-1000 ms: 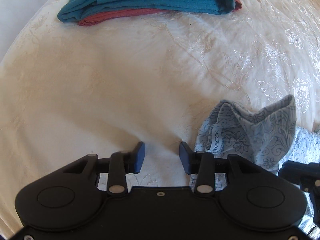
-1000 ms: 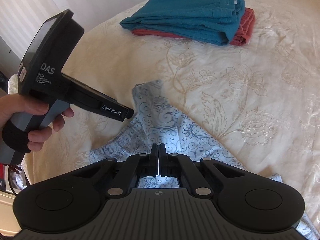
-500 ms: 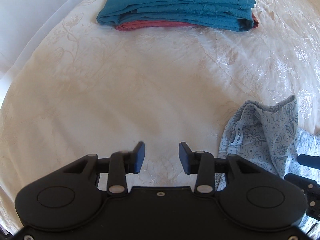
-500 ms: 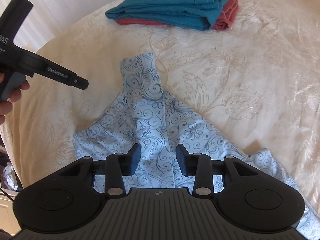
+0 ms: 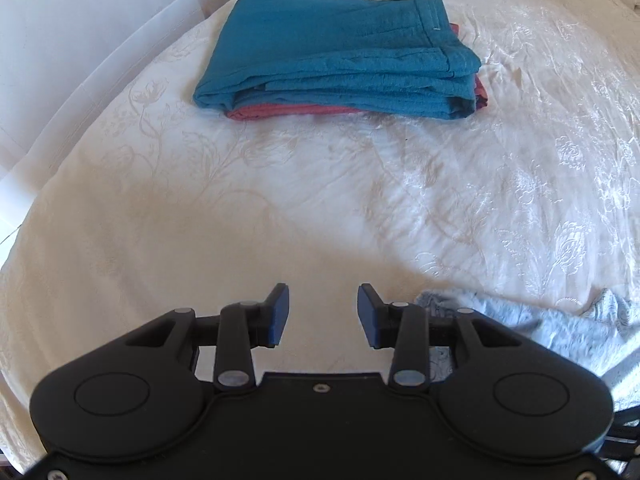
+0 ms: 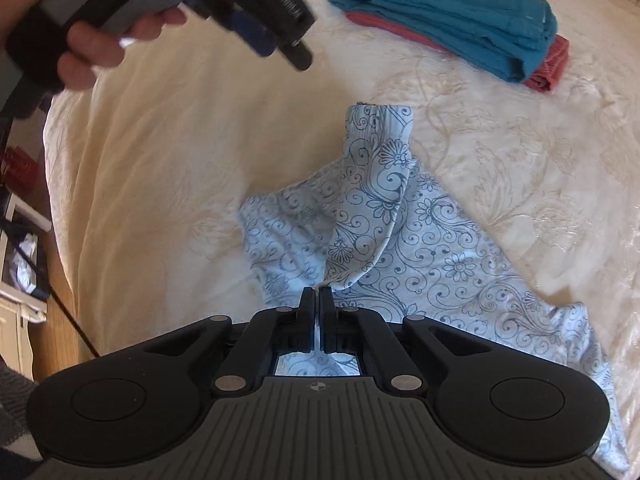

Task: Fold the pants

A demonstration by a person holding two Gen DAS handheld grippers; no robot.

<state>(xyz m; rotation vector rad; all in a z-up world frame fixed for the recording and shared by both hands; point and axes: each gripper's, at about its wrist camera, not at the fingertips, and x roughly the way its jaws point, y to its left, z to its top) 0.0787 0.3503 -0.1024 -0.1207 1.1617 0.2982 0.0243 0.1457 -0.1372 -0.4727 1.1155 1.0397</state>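
Light blue pants with a dark floral print (image 6: 420, 232) lie crumpled on the cream bedspread (image 6: 168, 152), one leg end pointing away. My right gripper (image 6: 319, 300) is shut on a raised fold of them near the middle. In the left wrist view only a corner of the pants (image 5: 560, 320) shows at the lower right. My left gripper (image 5: 322, 312) hangs open over bare bedspread to the left of the pants, nothing between its fingers. The right wrist view shows that gripper (image 6: 276, 48) at the upper left, held by a hand (image 6: 92, 52).
A folded teal garment (image 5: 340, 60) rests on a folded red one (image 5: 288, 111) at the far side of the bed; the same pile (image 6: 460, 20) shows in the right wrist view. The bed's left edge drops to a wooden floor (image 6: 68, 312) with clutter. A white wall (image 5: 80, 40) stands at the far left.
My right gripper opened, shifted over the pants and shut again on a fold. My left gripper rose and drew away from the pants, staying open.
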